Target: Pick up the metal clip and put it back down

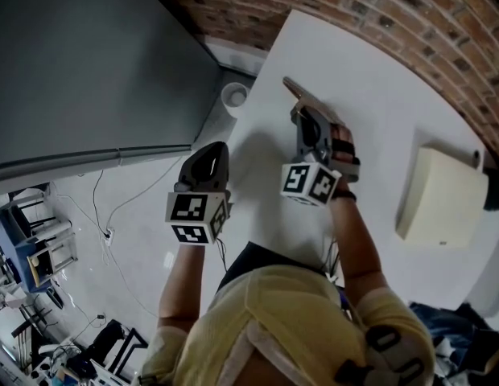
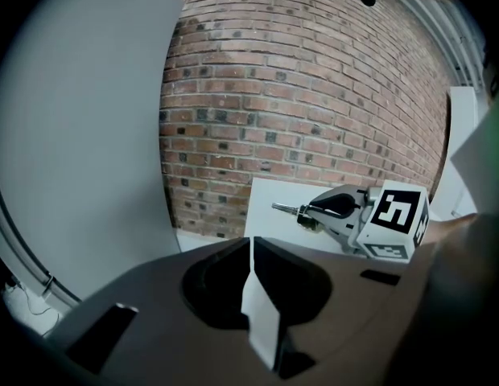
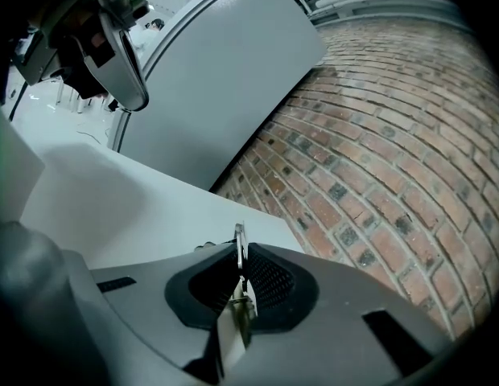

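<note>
The metal clip (image 1: 295, 90) is a thin silvery strip, and it sticks out beyond the tips of my right gripper (image 1: 303, 108) above the white table (image 1: 378, 111). In the right gripper view the clip (image 3: 240, 242) stands edge-on between the two dark pads, and the right gripper (image 3: 241, 257) is shut on it. From the left gripper view the clip (image 2: 285, 208) points left out of the right gripper (image 2: 312, 212). My left gripper (image 1: 219, 149) hangs beside the table's left edge, over the floor. Its jaws (image 2: 251, 246) meet with nothing between them.
A cream box (image 1: 441, 198) lies on the table at the right. A brick wall (image 1: 378, 6) runs behind the table. A large grey panel (image 1: 88, 63) leans at the left. A white roll (image 1: 234, 97) and cables lie on the floor by the table's corner.
</note>
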The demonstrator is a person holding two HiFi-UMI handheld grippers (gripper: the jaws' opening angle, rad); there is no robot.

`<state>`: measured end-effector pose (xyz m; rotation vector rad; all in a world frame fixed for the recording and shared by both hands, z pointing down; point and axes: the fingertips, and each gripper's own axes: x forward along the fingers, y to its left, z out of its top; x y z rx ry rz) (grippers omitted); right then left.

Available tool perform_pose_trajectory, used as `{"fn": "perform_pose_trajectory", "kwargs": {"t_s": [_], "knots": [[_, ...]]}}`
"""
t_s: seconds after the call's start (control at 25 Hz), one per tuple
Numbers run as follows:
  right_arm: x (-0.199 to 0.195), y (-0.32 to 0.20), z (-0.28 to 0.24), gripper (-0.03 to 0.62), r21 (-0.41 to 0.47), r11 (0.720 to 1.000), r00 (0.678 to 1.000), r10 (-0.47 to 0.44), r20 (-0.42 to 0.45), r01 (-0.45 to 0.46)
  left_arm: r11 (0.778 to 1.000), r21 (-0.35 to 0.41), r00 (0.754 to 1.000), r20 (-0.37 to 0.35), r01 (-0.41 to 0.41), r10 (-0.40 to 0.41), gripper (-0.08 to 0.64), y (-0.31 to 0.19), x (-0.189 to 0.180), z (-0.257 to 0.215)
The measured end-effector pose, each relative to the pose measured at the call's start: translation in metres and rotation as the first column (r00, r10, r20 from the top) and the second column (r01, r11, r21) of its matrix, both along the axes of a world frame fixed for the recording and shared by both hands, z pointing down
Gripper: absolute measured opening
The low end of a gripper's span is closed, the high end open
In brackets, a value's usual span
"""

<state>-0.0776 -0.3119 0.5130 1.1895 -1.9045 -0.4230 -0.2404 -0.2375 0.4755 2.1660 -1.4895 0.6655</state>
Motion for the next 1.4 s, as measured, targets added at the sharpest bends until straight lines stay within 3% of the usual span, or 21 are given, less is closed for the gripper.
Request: {"fn": "perform_pose_trajectory", "kwargs": {"t_s": [0.32,1.04,1.4], "knots": [[0.001,0.009,-0.012,0.006,0.007,1.000,1.000,0.011,0.025,-0.011,1.000,0.029,1.000,0.001,0.011,-0.011,0.012,0.004,-0.010,-0.006],[0.004,0.067,-0.049,0.006,0.025,0.998,0.996,0.063,0.060,-0.064,0.994,0.075,0.993,-0.077,-0.084,0.090,0.012,0.026,-0.009,-0.020],[0.005,0.109,-0.053,0.006,-0.021,0.993,0.989,0.115,0.089,-0.114,0.983,0.081,0.981,-0.093,-0.164,0.172,0.012,0.046,-0.007,-0.021]]}}
